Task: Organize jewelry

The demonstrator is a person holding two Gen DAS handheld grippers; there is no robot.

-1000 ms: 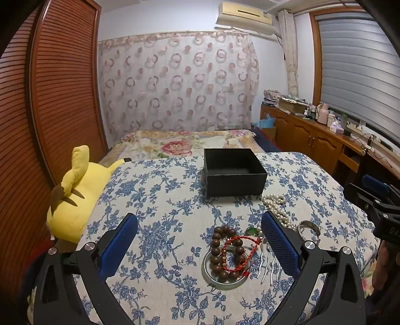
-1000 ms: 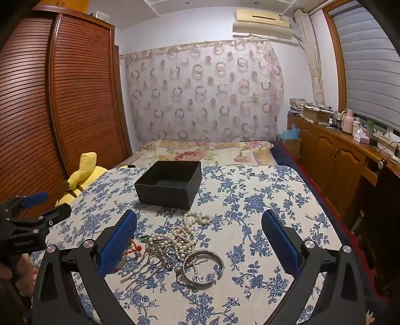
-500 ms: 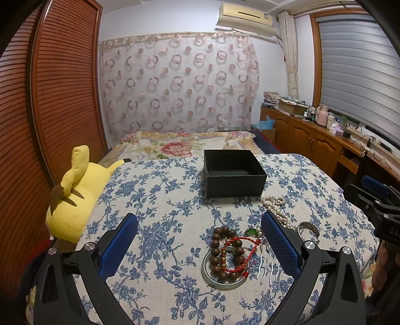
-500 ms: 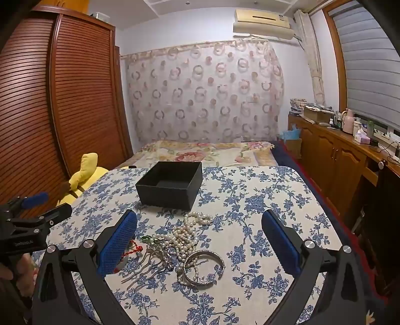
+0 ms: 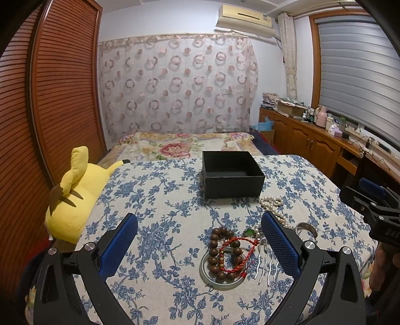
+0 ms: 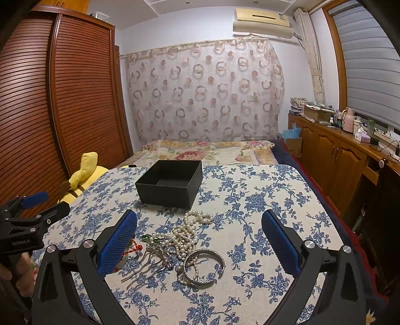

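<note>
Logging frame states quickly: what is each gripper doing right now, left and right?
Left gripper: open, holding nothing, above the wooden bead bracelet.
Right gripper: open, holding nothing, above the pearl necklace.

Beyond your fingers, a circle-patterned curtain (image 5: 175,90) covers the far wall; a slatted wooden wardrobe (image 5: 62,87) stands left, wooden cabinets (image 6: 332,160) and a blinded window (image 5: 360,75) right.

yellow plush toy (image 5: 72,192) | louvered wardrobe (image 6: 75,100) | air conditioner (image 5: 246,18) | circle-patterned curtain (image 6: 205,92)
</note>
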